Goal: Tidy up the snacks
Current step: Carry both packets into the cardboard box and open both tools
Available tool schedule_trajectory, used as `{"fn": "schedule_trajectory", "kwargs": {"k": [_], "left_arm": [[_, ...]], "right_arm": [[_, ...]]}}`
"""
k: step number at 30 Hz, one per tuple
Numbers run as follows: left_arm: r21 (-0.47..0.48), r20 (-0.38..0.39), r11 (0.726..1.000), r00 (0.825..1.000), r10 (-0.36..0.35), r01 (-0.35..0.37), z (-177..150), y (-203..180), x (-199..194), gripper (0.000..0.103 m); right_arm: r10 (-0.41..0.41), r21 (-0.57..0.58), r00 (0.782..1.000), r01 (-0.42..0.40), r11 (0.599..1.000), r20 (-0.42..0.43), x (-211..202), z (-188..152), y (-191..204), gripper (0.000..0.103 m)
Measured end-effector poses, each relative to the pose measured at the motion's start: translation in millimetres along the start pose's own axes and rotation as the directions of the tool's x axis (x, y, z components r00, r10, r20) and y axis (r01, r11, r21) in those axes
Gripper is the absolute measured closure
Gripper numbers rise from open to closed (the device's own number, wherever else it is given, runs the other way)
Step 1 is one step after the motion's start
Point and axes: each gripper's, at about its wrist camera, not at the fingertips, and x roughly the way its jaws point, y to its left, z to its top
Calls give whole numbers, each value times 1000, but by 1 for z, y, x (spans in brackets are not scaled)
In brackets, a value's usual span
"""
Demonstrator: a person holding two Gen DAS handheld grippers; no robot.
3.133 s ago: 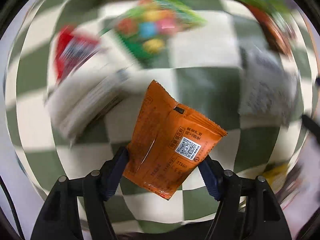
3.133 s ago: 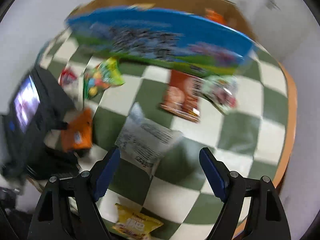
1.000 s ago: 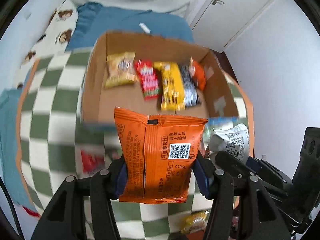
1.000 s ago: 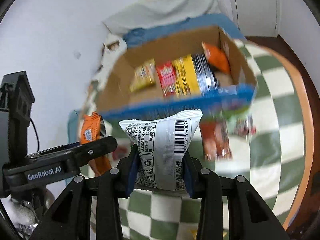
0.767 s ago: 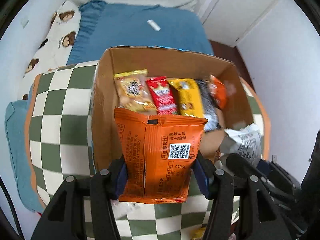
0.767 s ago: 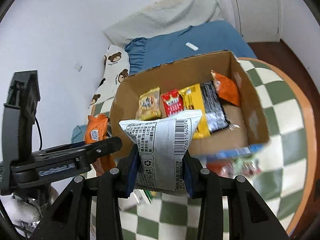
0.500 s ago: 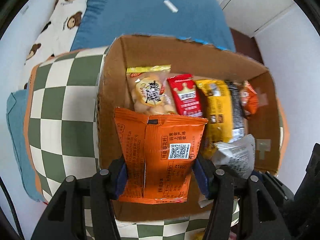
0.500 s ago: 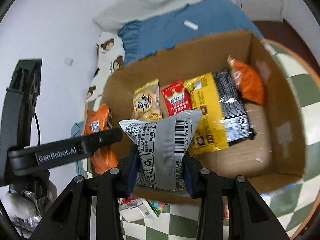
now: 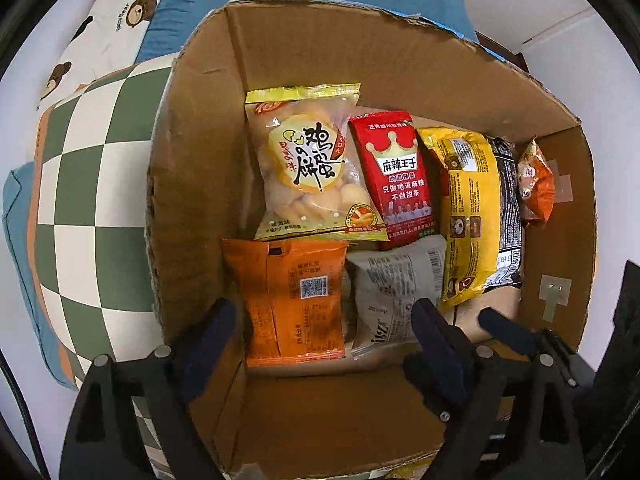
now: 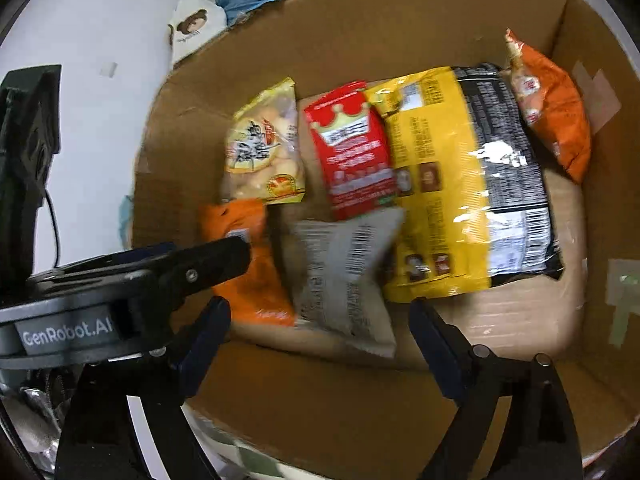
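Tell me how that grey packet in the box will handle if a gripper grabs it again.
The grey packet looks puffy and creased, so it would probably give under the jaws rather than stay stiff. It seems light for its size. It lies partly against the orange packet, so lifting it may nudge that one.

orange packet (image 9: 294, 300), grey packet (image 9: 390, 292), green-checked tablecloth (image 9: 84, 184)

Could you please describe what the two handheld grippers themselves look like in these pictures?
Both the left gripper and the right gripper have black plastic frames with silver rivets, and jaws lined with dark blue pads. From the right wrist view, the left one's grey body reads "GenRobot.AI" in white, with a thin black cable behind.
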Motion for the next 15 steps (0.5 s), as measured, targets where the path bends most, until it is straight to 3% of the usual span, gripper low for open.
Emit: {"fn": "schedule_trajectory", "kwargs": {"k": [8, 15], "left_arm": [[19, 56, 998, 997, 51, -52, -9, -10, -14, 9], [37, 147, 995, 985, 90, -97, -23, -23, -36, 9]], "right_arm": [[-134, -30, 991, 135, 990, 21, -19, -1, -10, 9], [-187, -30, 979, 190, 981, 76, -51, -8, -24, 9]]}}
